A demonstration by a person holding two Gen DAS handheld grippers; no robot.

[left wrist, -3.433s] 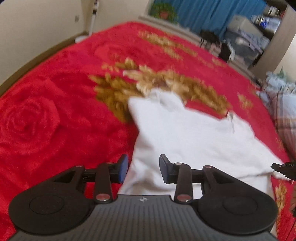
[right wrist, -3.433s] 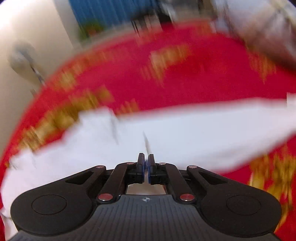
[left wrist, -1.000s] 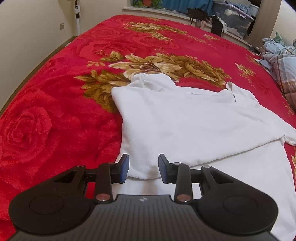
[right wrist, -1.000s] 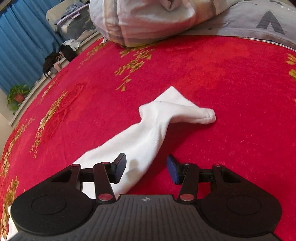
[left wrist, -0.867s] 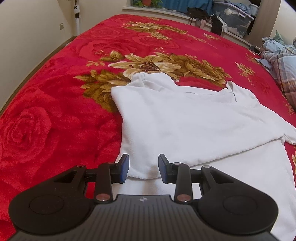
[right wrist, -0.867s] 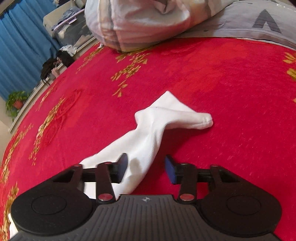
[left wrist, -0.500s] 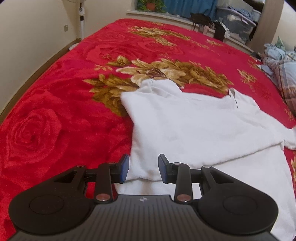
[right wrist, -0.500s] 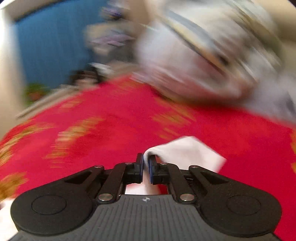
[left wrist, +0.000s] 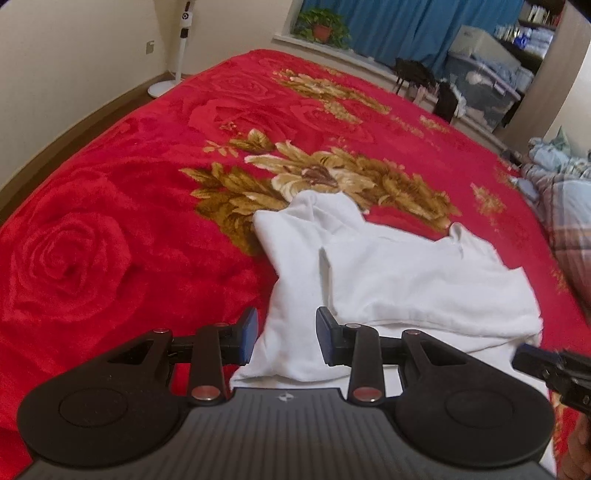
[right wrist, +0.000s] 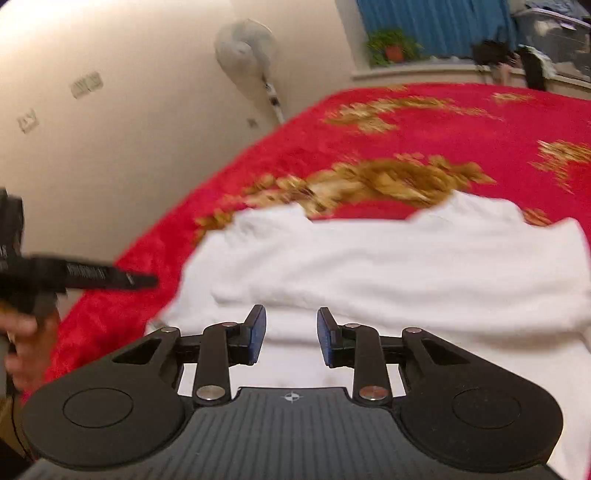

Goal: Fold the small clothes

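On the bed's red floral blanket (left wrist: pixel 110 206), white garment (left wrist: pixel 406 280) lies partly folded, one sleeve laid across the body, collar end toward the gold flower print. Left gripper (left wrist: pixel 283 336) hovers over the near left edge of the garment, jaws spread, cloth visible below the gap but not pinched. Right gripper (right wrist: pixel 291 336) sits above the near hem, jaws opening, nothing between the pads. Right-wrist view is motion-blurred. Left gripper also shows at the left edge of that view, with a hand (right wrist: pixel 26 354) on its grip. Fan (right wrist: pixel 245 50) and potted plant (left wrist: pixel 323 26) in the background.
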